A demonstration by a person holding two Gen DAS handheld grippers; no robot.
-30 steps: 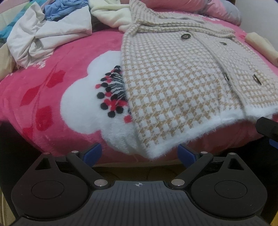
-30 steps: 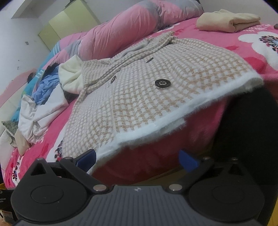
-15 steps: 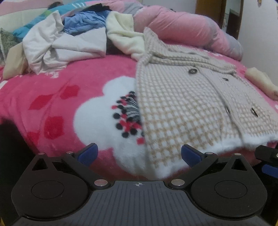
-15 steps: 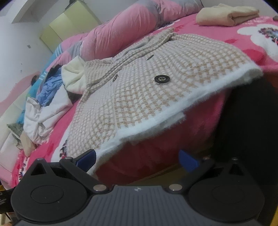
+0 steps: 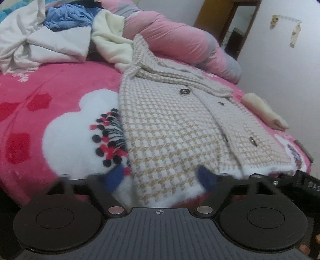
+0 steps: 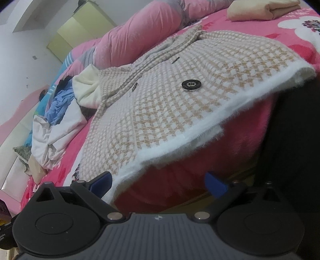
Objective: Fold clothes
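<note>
On the bed [image 5: 50, 88], spread flat over a pink blanket printed with white flowers: one houndstooth cardigan [image 5: 172, 128], beige and white, fuzzy white hem. Long axis runs from hem, at the near edge of the bed and partly overhanging it, to collar, pointing away toward the long pink bolster [image 5: 180, 42]. Front faces up; dark buttons along the placket, the large round button [image 6: 191, 84] plain in the right wrist view.

Left hand-held gripper [image 5: 162, 178]: blue-tipped fingers spread apart, empty, straddling the hem's left corner; contact cannot be told through the blur. Right hand-held gripper [image 6: 159, 183]: fingers likewise wide apart, empty, just below the overhanging hem.

Other items: heap of unfolded clothes [image 5: 42, 34], white, blue and cream, beside the collar; one folded cream garment [image 6: 262, 9] well apart on the cardigan's other side.

Writing: partial letters "DAS" on a black device [image 5: 306, 183] at the left view's right edge; remainder unreadable.
</note>
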